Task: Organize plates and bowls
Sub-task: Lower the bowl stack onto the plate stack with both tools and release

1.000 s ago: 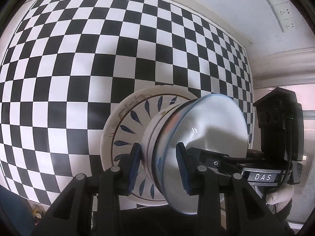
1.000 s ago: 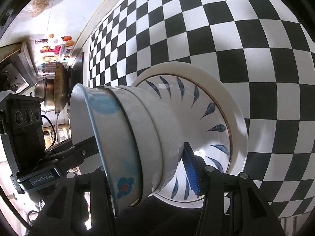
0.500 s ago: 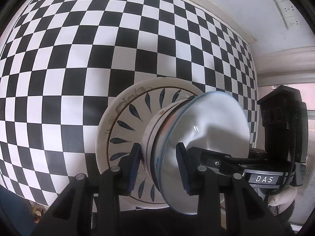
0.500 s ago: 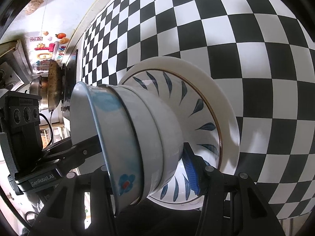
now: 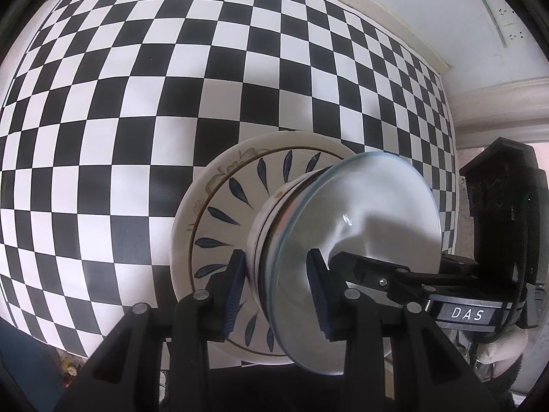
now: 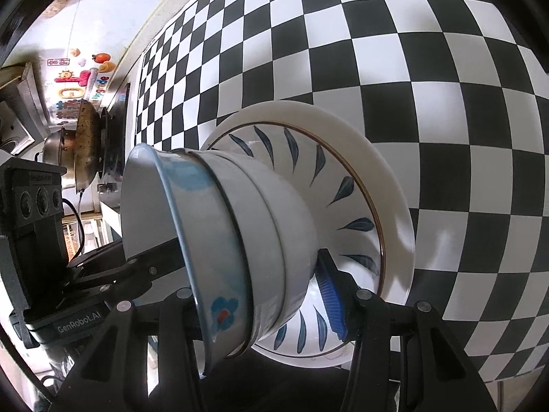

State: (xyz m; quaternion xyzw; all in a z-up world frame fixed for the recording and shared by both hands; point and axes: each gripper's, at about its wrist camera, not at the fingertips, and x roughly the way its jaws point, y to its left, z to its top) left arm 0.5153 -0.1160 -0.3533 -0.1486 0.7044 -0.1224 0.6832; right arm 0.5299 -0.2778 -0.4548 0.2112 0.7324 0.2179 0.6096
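A stack of nested bowls (image 5: 360, 240) (image 6: 240, 240), white with a blue rim and a blue flower mark, stands on stacked plates with blue leaf marks (image 5: 223, 206) (image 6: 377, 189) on the checkered mat. My left gripper (image 5: 274, 283) straddles the near rim of the bowl stack, one pad inside the top bowl and one outside. My right gripper (image 6: 264, 295) straddles the opposite rim the same way; its left finger is hidden by the bowls. Each gripper shows in the other's view: the right one (image 5: 377, 274) and the left one (image 6: 137, 267). Both are closed on the stack.
The black-and-white checkered mat (image 5: 137, 103) covers the counter. A wall with a socket strip (image 5: 497, 17) lies beyond it. In the right wrist view a pan and pot (image 6: 85, 144) sit on a stove past the mat's far edge.
Both views have shifted slightly: the plates and bowls sit a little further right and up in the left view. The grip on the bowl stack is unchanged.
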